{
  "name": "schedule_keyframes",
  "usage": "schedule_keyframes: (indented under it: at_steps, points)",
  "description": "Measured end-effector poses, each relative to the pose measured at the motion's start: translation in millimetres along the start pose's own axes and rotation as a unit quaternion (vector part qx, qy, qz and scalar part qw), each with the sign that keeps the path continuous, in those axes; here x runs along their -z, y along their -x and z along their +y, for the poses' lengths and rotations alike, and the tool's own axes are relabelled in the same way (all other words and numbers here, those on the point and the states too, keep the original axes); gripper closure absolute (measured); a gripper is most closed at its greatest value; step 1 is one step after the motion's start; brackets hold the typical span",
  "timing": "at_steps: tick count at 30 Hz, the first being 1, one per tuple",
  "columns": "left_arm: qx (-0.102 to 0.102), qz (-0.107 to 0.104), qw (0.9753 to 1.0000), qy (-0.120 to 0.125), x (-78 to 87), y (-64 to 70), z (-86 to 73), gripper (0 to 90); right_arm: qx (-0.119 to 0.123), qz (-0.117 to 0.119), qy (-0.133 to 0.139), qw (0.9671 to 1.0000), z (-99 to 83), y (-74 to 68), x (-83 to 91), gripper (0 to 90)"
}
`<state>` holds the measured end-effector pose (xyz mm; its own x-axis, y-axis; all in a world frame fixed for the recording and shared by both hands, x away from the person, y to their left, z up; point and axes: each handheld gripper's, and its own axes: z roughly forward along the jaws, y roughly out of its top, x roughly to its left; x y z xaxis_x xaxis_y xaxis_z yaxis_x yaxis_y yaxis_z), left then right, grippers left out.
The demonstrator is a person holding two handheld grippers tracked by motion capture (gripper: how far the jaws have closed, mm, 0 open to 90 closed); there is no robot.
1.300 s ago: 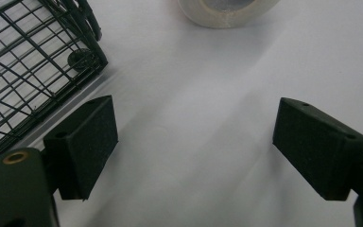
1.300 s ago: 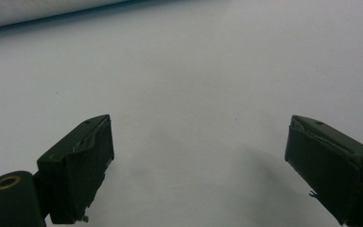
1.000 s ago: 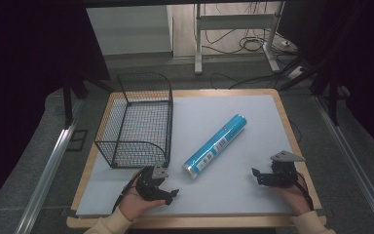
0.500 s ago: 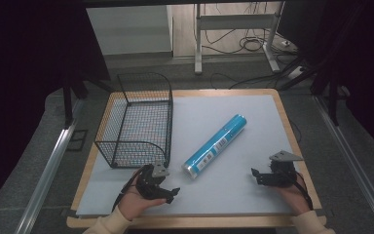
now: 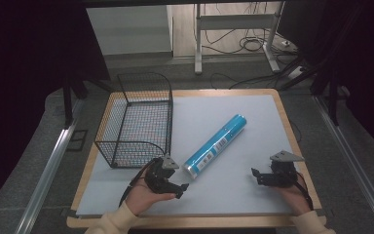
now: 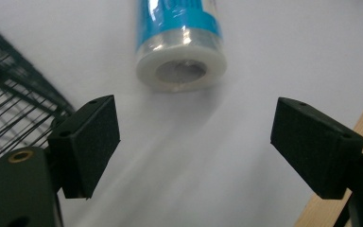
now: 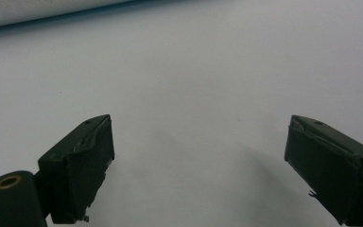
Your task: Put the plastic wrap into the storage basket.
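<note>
**Tube on the worktop, both grippers apart**

The blue tube [image 5: 216, 145] lies flat on the white mat [image 5: 224, 200], set diagonally. Its near, white-capped end points toward your left gripper [image 5: 175, 187]; its far end points away and to your right. In the left gripper view the tube [image 6: 181, 45] sits just ahead of the jaws, and its open end faces the camera. Nothing touches the tube.

Your left gripper rests low over the mat, near the tube's near end, with its jaws spread wide and holding nothing. The wire basket [image 5: 137, 119] stands upright just to the left of it, beside the tube and apart from it.

Your right gripper [image 5: 259, 176] sits near the mat's right edge, well apart from the tube. Its jaws are also spread wide, with bare mat between them. The worktop [image 5: 286, 122] shows as a wooden border around the mat.
</note>
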<state>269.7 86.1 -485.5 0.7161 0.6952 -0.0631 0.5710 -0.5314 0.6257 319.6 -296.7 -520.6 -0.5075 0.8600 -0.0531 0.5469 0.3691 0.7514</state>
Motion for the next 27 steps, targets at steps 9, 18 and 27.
schedule_keyframes:
  at_steps: [9,18,27]
  points:
    - [-0.005,-0.002,1.0,0.003,-4.1,3.6,12.1,15.8,0.0,-0.004,-0.006,1.0,-0.5,0.1,-0.6,9.0]
    - [-0.008,-0.006,0.9999,0.004,-7.8,4.5,29.0,16.9,0.0,-0.004,-0.005,1.0,-0.6,0.6,-0.1,9.0]
    - [-0.016,-0.023,0.9996,-0.003,-19.7,9.1,54.7,15.6,0.0,-0.004,-0.004,1.0,-0.8,1.0,0.1,9.0]
